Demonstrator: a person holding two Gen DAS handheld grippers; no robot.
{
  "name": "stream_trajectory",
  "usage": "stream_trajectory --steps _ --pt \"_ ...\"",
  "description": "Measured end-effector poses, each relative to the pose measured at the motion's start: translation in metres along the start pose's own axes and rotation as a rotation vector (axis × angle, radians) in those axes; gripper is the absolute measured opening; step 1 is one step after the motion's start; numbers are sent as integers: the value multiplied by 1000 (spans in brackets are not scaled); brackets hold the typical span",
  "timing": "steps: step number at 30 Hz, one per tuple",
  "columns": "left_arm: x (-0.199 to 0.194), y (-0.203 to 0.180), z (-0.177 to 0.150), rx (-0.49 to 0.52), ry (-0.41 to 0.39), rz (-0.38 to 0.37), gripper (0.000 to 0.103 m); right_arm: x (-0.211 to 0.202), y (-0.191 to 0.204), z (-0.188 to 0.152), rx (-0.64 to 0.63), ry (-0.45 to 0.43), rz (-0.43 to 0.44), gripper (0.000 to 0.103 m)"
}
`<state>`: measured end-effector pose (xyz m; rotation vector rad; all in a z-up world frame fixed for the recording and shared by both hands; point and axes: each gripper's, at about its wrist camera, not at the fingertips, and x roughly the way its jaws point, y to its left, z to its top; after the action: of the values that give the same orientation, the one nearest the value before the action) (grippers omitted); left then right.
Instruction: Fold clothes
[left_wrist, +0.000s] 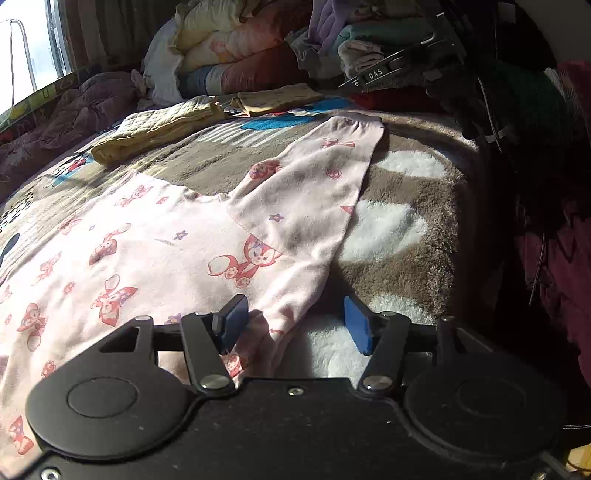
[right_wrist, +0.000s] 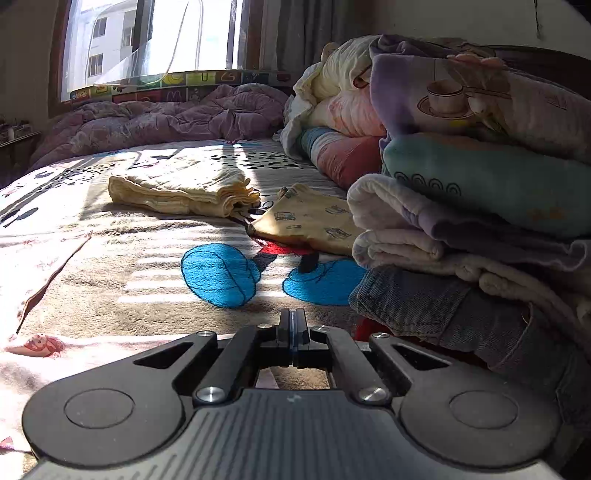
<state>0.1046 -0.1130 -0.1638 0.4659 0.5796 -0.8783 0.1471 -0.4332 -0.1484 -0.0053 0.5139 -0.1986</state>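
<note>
With the sleeve (left_wrist: 314, 184) folded in, the left gripper (left_wrist: 291, 325) stands wide over the shirt (left_wrist: 147, 251) hem, the right gripper (right_wrist: 293, 332) pinched empty; next, grasp the hem.

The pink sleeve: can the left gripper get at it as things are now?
Probably yes. The left gripper is open, the pink sleeve ends between its fingers, and nothing lies on it there.
</note>
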Motion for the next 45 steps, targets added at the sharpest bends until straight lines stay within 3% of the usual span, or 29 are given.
stream_trajectory --steps 4,7,10,13,18,22,24,26,30,33,37,38,39,41,45 --pt "-2 -1 -1 -9 -6 14 59 -22 68 -6 -117 -39 215 3" --pt "-6 0 -4 -24 -9 15 60 -23 103 -27 -154 35 316 7" --pt "-12 -1 -10 -30 -7 14 61 -24 99 -44 -145 53 245 8" --pt "-19 -1 -16 -21 -12 16 64 -32 71 -48 -59 50 141 8" --pt "-30 0 -25 -32 -5 19 68 -30 30 -49 121 63 0 18" --pt "-39 -5 -32 -27 -10 34 68 -36 38 -51 94 -21 28 23" --pt "-43 -6 -36 -33 -10 36 68 -31 51 -51 27 2 51 30" --pt "-51 -4 -39 -51 -21 38 68 -19 50 -52 65 58 22 31" --pt "-76 4 -46 -100 -72 56 68 -32 56 -46 88 -14 -16 31" --pt "-97 25 -54 -180 -125 118 68 -54 82 -43 18 -105 56 31" --pt "-119 70 -75 -346 -153 301 66 -78 137 -45 -97 -146 237 30" --pt "-124 81 -80 -391 -154 355 60 -83 152 -47 -137 -153 281 30" --pt "-128 92 -86 -437 -155 391 47 -89 169 -48 -171 -163 332 29" --pt "-134 101 -91 -495 -167 400 40 -97 195 -48 -219 -170 411 29" --pt "-125 85 -85 -470 -183 347 40 -109 238 -53 -324 -180 511 28"
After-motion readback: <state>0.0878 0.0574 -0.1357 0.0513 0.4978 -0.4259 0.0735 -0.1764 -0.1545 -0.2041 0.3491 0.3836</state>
